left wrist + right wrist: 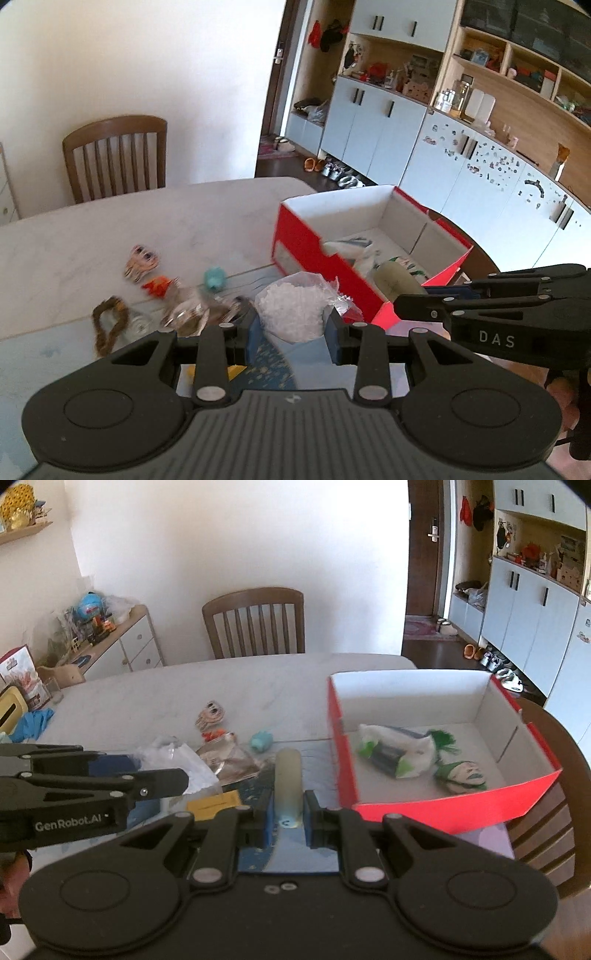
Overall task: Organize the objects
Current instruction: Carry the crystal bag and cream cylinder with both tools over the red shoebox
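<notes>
Now | left gripper clamped on bag of white pellets | right gripper clamped on pale cylinder

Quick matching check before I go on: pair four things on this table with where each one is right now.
Things:
1. bag of white pellets
2. pale cylinder
3. green-haired doll head
4. teal toy

Places:
A. lying in the red box
B. between the right gripper fingers
C. loose on the table
D. between the left gripper fingers

Pairs: 1-D, 2-B, 3-A, 4-C
</notes>
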A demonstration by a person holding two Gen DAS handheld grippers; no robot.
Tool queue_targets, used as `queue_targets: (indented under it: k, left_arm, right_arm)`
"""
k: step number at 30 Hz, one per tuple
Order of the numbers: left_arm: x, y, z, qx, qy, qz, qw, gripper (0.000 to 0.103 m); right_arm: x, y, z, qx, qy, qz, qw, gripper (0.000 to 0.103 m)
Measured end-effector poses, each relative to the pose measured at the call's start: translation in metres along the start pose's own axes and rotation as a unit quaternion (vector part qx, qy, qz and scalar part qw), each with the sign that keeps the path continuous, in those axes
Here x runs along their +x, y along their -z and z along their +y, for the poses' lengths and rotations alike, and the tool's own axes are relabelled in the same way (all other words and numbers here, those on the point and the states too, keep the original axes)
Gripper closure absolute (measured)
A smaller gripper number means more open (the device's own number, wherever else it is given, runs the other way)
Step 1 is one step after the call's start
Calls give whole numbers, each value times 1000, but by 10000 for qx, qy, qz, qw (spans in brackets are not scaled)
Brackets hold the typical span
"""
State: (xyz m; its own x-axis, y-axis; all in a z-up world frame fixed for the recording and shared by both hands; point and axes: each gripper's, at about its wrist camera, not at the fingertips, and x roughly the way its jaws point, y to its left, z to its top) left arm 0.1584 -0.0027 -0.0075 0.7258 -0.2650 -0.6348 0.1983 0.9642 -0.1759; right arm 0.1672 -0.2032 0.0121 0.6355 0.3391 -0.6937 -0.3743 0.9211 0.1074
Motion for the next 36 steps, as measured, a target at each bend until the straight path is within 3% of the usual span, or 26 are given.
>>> queue_targets:
  k: [8,22,36]
  left_arm:
    - [27,-17,-45,81,89,63,9999,69]
    - [89,-51,-113,218,-80,184,9996,69]
    - [171,-64,-141,270,-581,780,9949,69]
  right_arm:
    - [-4,-4,-56,90,83,-33,9999,89]
    - [10,-18,-162,80,349,48,9993,89]
    - [81,-28,-199,-172,225,490,9984,89]
